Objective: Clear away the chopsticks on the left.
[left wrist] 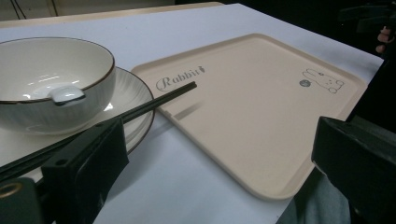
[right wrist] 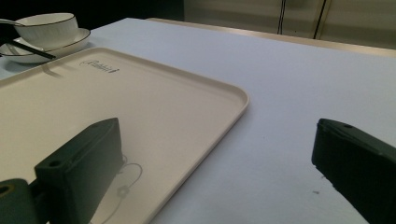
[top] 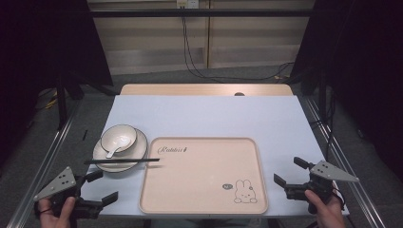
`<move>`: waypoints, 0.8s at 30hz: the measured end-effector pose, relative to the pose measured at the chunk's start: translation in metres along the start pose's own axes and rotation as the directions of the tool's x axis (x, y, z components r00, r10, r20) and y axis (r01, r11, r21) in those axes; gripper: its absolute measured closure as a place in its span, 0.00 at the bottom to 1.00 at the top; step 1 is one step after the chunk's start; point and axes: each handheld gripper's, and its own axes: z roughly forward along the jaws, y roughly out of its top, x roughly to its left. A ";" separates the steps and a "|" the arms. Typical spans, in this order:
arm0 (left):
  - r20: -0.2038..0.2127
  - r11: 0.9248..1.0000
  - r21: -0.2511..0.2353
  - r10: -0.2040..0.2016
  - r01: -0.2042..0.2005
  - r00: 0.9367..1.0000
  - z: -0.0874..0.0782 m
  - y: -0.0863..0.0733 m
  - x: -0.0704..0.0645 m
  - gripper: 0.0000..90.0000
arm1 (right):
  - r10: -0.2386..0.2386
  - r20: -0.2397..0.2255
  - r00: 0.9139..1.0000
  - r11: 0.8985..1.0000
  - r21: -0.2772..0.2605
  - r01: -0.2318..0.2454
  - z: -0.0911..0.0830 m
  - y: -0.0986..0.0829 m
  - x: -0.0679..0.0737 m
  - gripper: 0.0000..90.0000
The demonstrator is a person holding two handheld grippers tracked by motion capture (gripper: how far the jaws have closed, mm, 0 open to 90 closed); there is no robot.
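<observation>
At about seven o'clock on the table, the person's left hand holds the left gripper low, jaws spread wide on nothing and aimed toward two o'clock. At ten o'clock a bowl with a white spoon in it sits on a plate, black chopsticks lying across the plate's near rim with their tips over the beige tray at centre, which is bare but for its printed rabbit. At five o'clock the right hand holds the right gripper, jaws likewise parted and empty, aimed toward ten o'clock beside the tray's right edge.

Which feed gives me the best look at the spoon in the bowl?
The high view: it looks down into the bowl and shows the whole white spoon, from its bowl end to the handle. The left gripper view shows just its handle end on the rim; the right gripper view catches a sliver at the left edge.
</observation>
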 end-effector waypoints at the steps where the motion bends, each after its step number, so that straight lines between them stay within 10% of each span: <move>1: 0.000 1.000 0.000 0.000 0.000 1.000 0.000 0.000 0.000 0.05 | 0.001 -0.001 1.000 1.000 0.002 -0.001 0.000 0.000 0.000 0.02; 6: -0.010 0.999 0.004 -0.043 0.043 0.999 -0.004 0.005 0.022 0.06 | -0.003 0.001 1.000 1.000 -0.002 0.003 0.001 0.000 0.000 0.02; 9: -0.040 0.999 0.032 0.033 -0.031 0.999 -0.005 0.007 0.037 0.08 | -0.006 -0.001 1.000 1.000 -0.002 0.006 0.000 0.000 -0.001 0.02; 15: -0.046 0.996 0.089 -0.002 0.006 0.999 0.001 0.010 0.059 0.13 | 0.003 -0.002 1.000 1.000 0.004 -0.003 0.001 0.000 0.000 0.02; 24: -0.039 0.979 0.199 0.060 -0.051 0.997 0.024 0.007 0.080 0.22 | -0.001 -0.006 1.000 1.000 0.002 0.001 0.001 0.000 -0.001 0.02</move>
